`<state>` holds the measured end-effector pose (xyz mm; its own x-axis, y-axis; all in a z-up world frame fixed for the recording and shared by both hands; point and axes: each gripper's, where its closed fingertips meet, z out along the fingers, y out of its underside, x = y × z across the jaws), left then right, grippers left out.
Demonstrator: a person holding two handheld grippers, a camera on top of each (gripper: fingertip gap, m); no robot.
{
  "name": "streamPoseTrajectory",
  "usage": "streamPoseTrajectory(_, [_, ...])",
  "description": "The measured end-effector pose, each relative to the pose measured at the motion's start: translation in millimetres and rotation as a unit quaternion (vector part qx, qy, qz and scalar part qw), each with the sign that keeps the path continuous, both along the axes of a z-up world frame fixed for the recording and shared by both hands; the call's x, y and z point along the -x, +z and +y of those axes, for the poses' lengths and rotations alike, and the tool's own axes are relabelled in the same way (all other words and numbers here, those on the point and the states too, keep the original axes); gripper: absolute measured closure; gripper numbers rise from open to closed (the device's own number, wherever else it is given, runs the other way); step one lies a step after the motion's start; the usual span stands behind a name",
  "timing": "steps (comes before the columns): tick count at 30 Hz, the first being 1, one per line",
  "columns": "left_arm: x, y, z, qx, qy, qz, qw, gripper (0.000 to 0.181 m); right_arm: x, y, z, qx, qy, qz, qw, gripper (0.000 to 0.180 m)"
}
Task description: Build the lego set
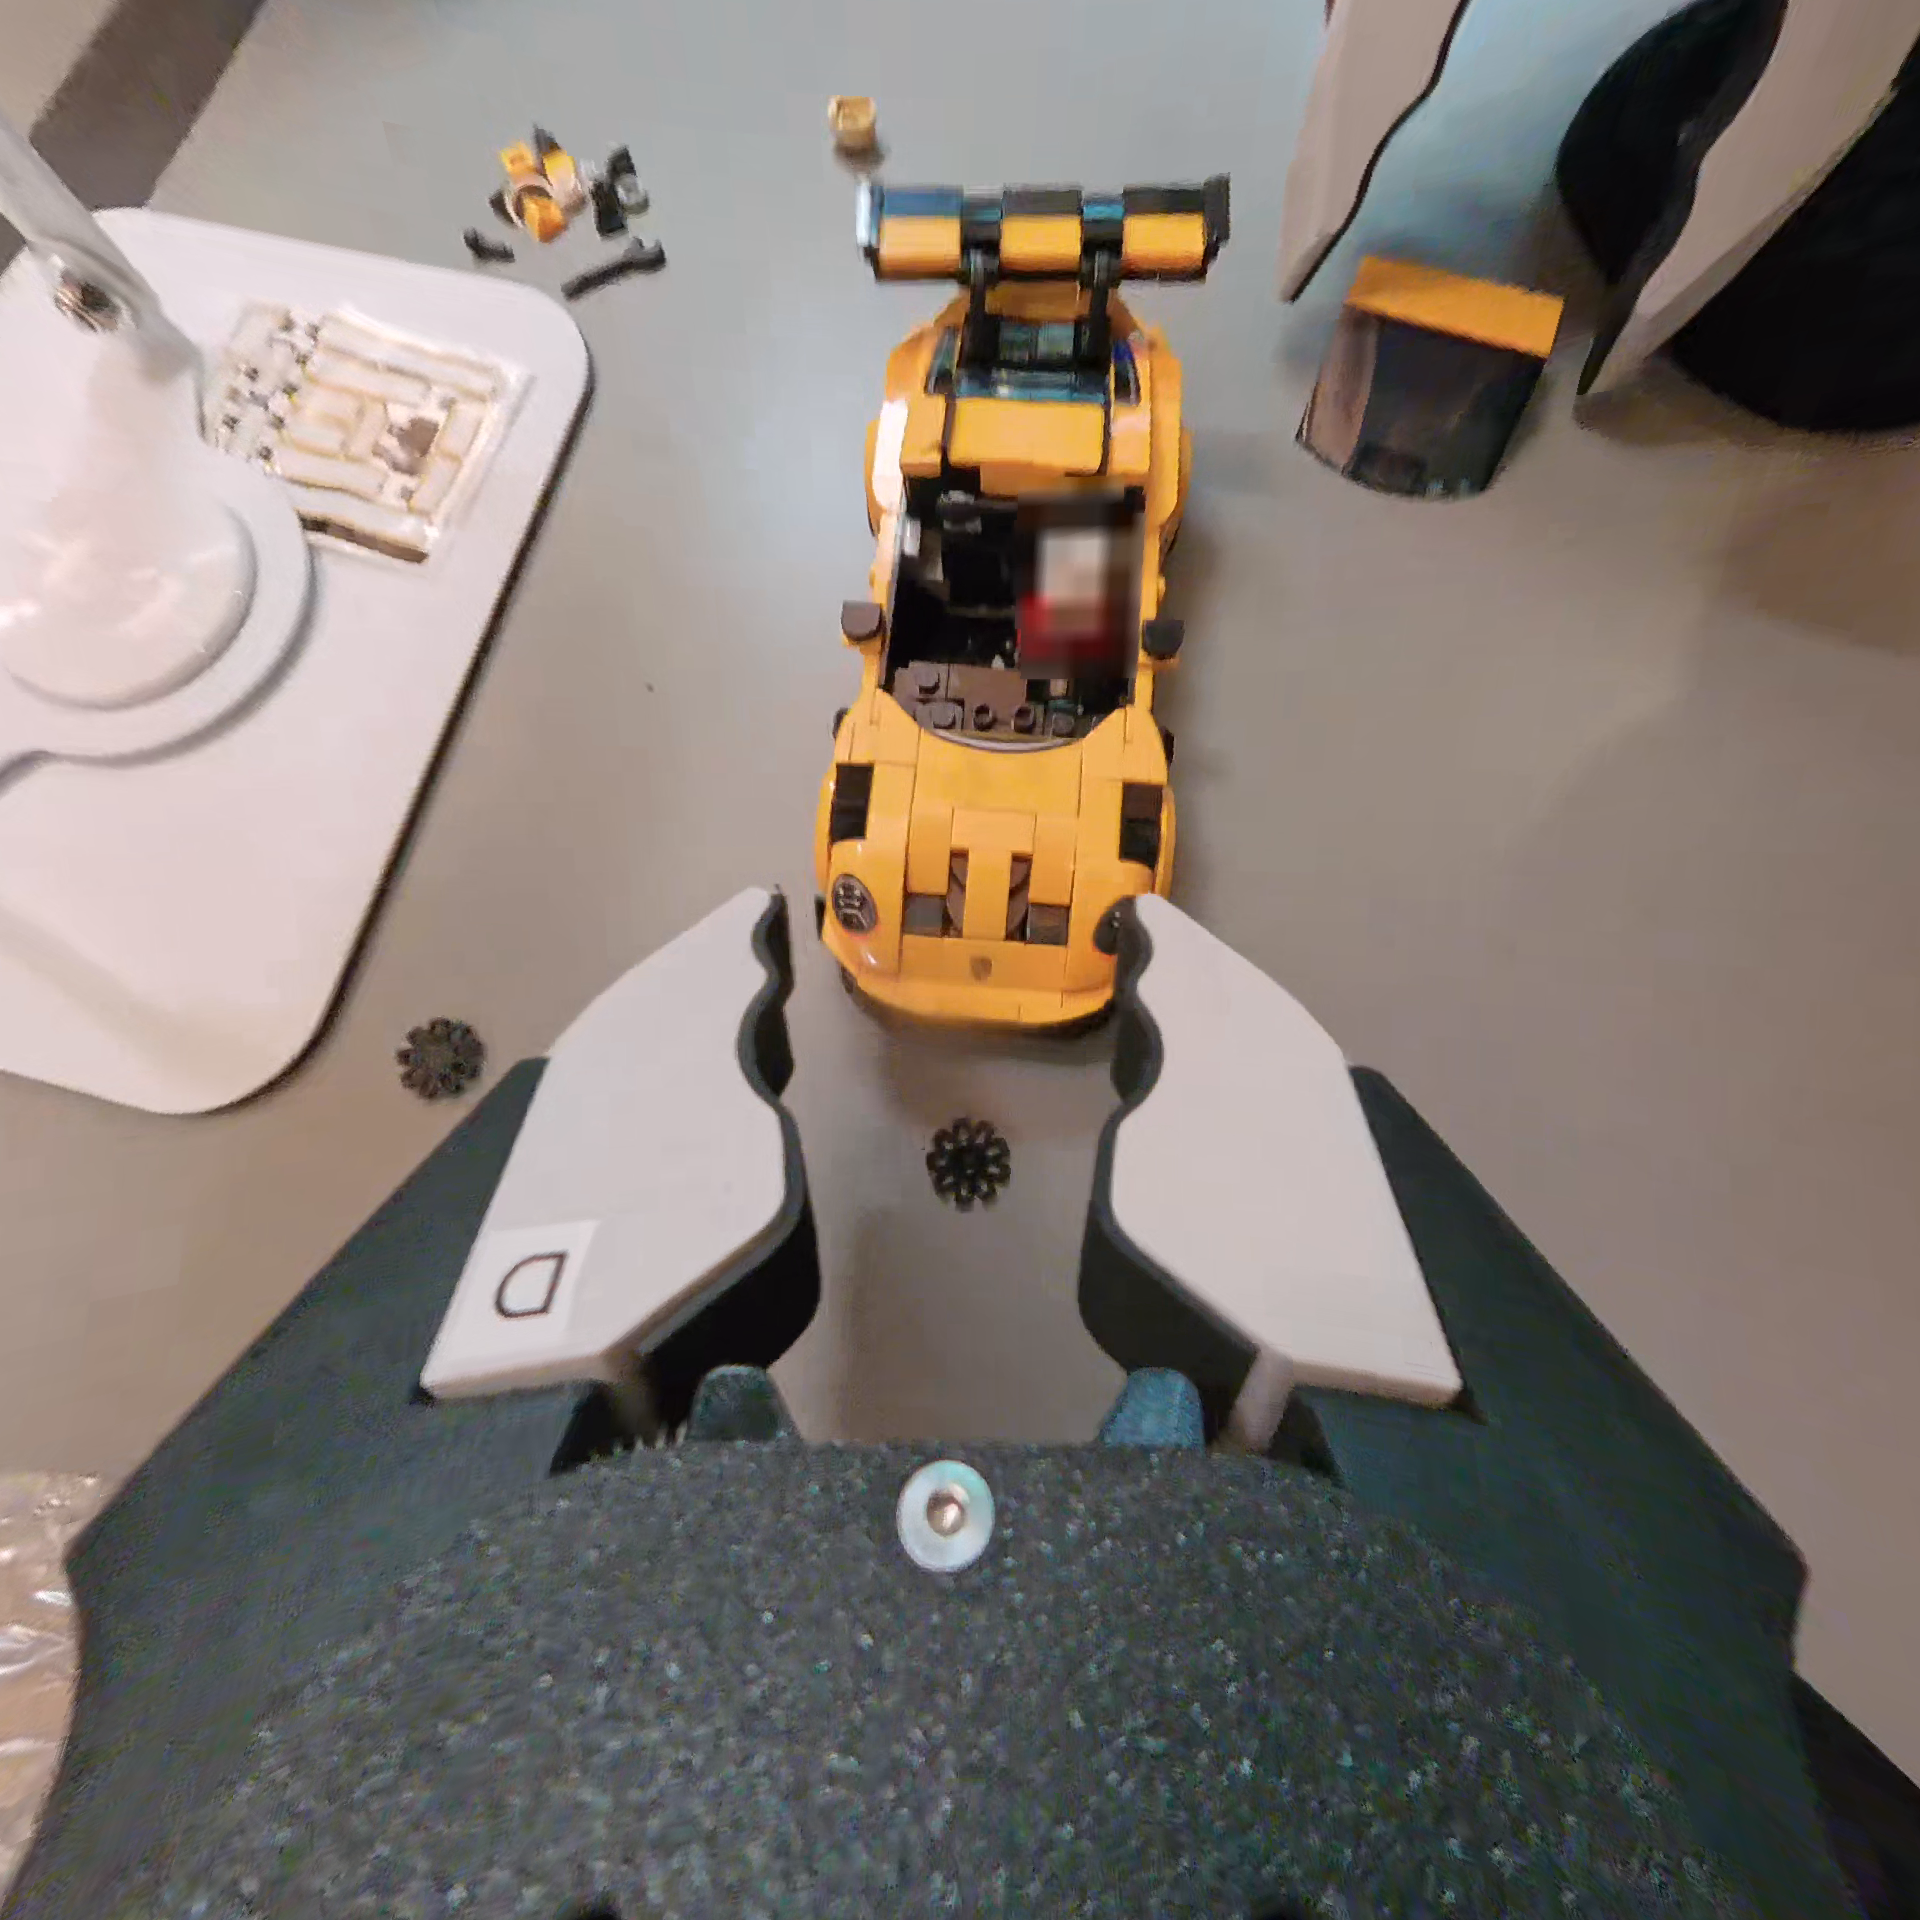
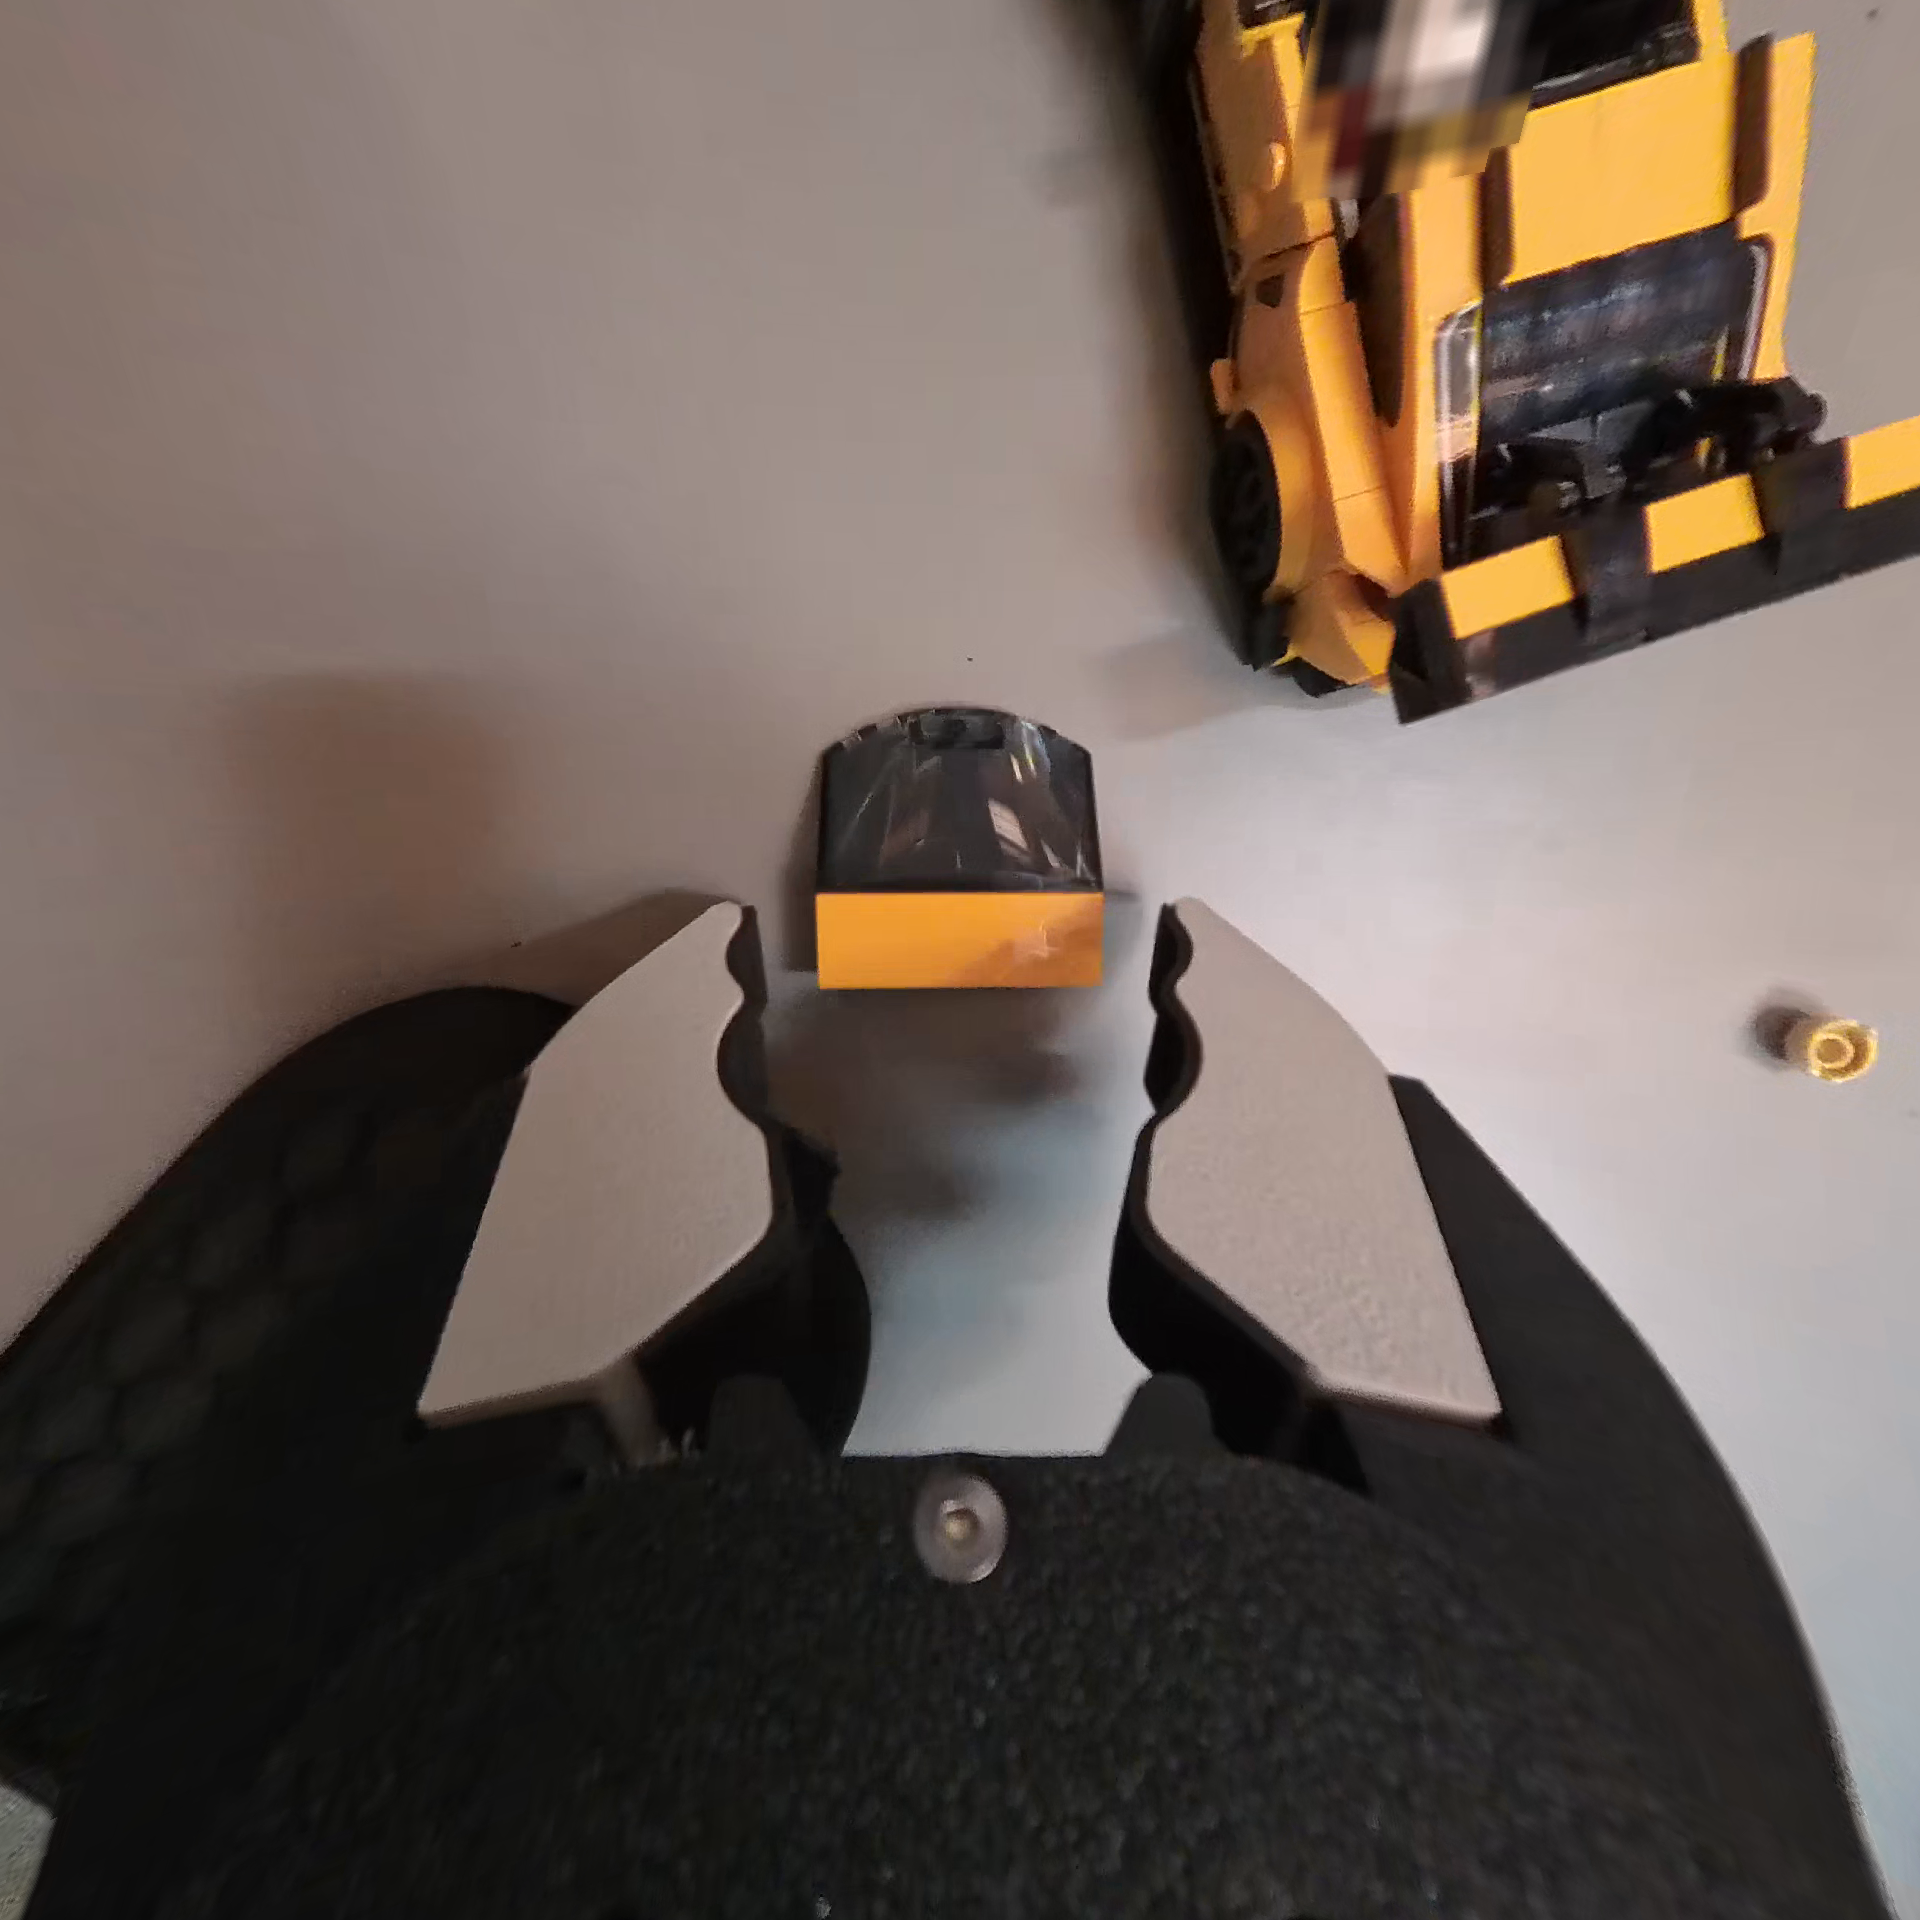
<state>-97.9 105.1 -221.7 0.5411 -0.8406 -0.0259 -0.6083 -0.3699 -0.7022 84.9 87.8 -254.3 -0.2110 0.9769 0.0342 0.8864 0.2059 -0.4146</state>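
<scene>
The yellow and black brick-built sports car (image 1: 1003, 665) stands on the grey counter (image 1: 1507, 883) at the centre of the left wrist view, its nose towards the bottom of the frame and its cockpit roofless. The missing part, a smoked transparent windscreen canopy with a yellow roof plate (image 2: 958, 864), lies loose on the counter at the centre of the right wrist view, well apart from the car at the upper right of that frame.

The step in hand is judged to be the pick-up of this canopy by the right gripper (image 2: 956, 961). It would be done well if the jaws were advanced so that both flat sides of the yellow plate are spanned squarely, then closed gently, the part being kept level so that it can be seated over the cockpit without twisting. A grip on the sloped glazing is best avoided, since a slip seems likely there.

The right jaws are spread wide, a little wider than the canopy, whose near yellow edge lies just between the tips; nothing is held and no contact can be seen. The left gripper (image 1: 956, 940) is likewise released, its jaws flanking the car's nose; the right-hand tip seems to be just at the bumper, and contact cannot be told.
</scene>
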Motion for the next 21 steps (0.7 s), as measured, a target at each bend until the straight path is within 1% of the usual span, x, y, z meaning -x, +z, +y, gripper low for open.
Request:
streamPoseTrajectory(1, [-0.2, -4.8, -2.4, 0.008, -0.003, 0.006, 1.000, 0.116, 0.3, -1.4, 0.8, -0.004, 0.001, -0.002, 1.000, 0.110])
streamPoseTrajectory(3, [-2.3, -10.4, -5.6, 0.014, -0.010, 0.007, 1.000, 0.112, 1.9, -1.8, 0.0, -0.002, 0.003, 0.001, 1.000, 0.125])
streamPoseTrajectory(5, [-4.2, -13.9, -7.8, 0.022, -0.014, 0.007, 1.000, 0.109, 3.2, -1.2, -0.4, -0.003, 0.005, 0.003, 1.000, 0.127])
streamPoseTrajectory(8, [-3.1, -20.1, -8.6, 0.022, -0.018, 0.021, 0.999, 0.109, 4.1, 7.7, -4.0, 0.006, 0.008, 0.007, 1.000, 0.127])
streamPoseTrajectory(12, [-1.3, -22.8, -7.2, 0.009, -0.019, 0.034, 0.999, 0.113, 12.0, 38.5, -2.5, -0.009, 0.017, 0.020, 1.000, 0.127])
streamPoseTrajectory(17, [-4.1, -22.6, -5.8, -0.001, -0.022, 0.030, 0.999, 0.113, 37.2, 86.0, 7.9, -0.058, 0.052, 0.027, 0.997, 0.127])
streamPoseTrajectory(21, [-4.8, -22.5, -4.7, -0.006, -0.025, 0.020, 0.999, 0.113, 64.3, 108.1, 21.4, -0.084, 0.087, 0.012, 0.993, 0.127])
